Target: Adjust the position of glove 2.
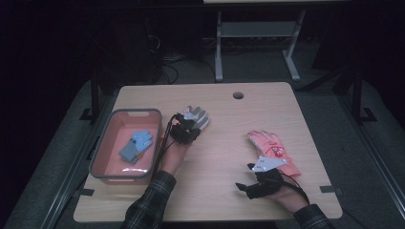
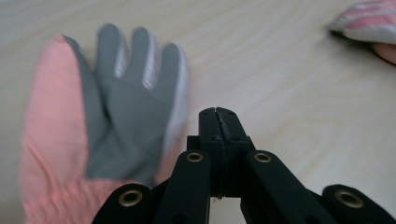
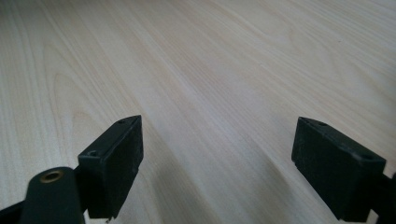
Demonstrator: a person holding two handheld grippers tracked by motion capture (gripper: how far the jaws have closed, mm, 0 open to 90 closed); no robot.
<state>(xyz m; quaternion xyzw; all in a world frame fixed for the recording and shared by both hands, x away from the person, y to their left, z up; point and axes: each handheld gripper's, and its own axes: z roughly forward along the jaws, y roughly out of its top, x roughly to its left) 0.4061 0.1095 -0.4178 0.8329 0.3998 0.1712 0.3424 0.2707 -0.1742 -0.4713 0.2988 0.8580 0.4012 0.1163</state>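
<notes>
- The left gripper (image 2: 218, 114) has its two black jaws pressed flat together, tip to tip, and no cloth shows between the tips in the left gripper view.
- Just beside those shut jaws lies the grey-palmed glove (image 2: 130, 107), palm up with its fingers spread away from the gripper. Its pink cuff runs down under the gripper's body. Whether a fold is caught lower down cannot be told.
- From the high view, the left gripper (image 1: 184, 128) sits over the wrist end of the grey-palmed glove (image 1: 197, 116), near the middle of the table (image 1: 224, 200) and just right of the pink bin (image 1: 131, 112).
- The right gripper (image 3: 217, 123) has its jaws spread wide over bare wood, with nothing between them.
- In the high view the right gripper (image 1: 243, 188) points left across the near edge, with the red glove (image 1: 272, 148) just behind it and untouched.
- A blue glove (image 1: 136, 145) already lies inside the bin.
- The step in hand looks like clearing gloves into the bin, with the grey-palmed glove next in line and the red glove waiting.
- If the glove is not gripped, the next move calls for the left jaws to reopen and bite a firm fold at the cuff. Then comes a short carry left over the bin's rim.
- The right gripper stands ready to turn toward the red glove.
</notes>
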